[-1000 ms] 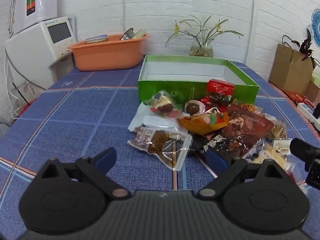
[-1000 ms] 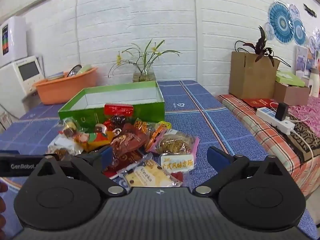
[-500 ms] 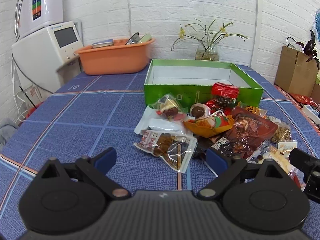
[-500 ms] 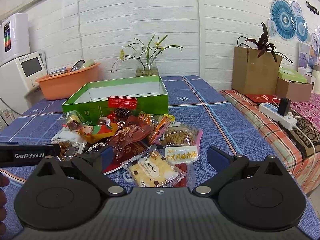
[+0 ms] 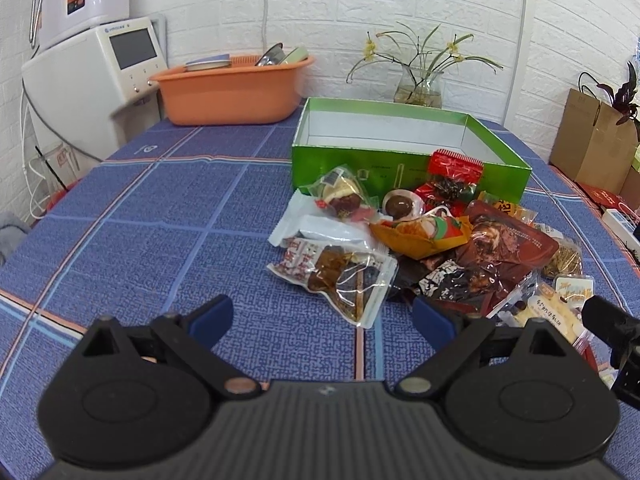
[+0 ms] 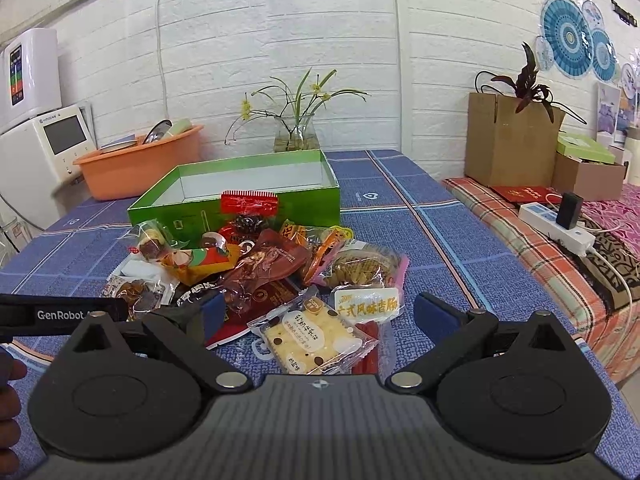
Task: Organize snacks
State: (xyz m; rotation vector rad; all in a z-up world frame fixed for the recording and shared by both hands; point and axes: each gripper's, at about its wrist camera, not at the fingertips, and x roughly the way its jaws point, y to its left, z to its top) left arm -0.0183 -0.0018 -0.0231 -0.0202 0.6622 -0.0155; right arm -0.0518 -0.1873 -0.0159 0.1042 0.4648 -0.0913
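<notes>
**Both grippers low at the near counter edge, jaws spread**

Level and forward-facing: left gripper low above the blue checked counter, jaws spread wide, nothing between them, clear jerky packet just ahead. Right gripper alongside, likewise level, jaws parted and empty, hovering over the yellow biscuit packet at the pile's near edge. Heaped toward the counter's middle: snack pile, touching the front wall of the open green box.

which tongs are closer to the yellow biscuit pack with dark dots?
Right. The right tongs sit open just in front of the biscuit pack; the left tongs are open off to its left, by the clear jerky pack.
</notes>
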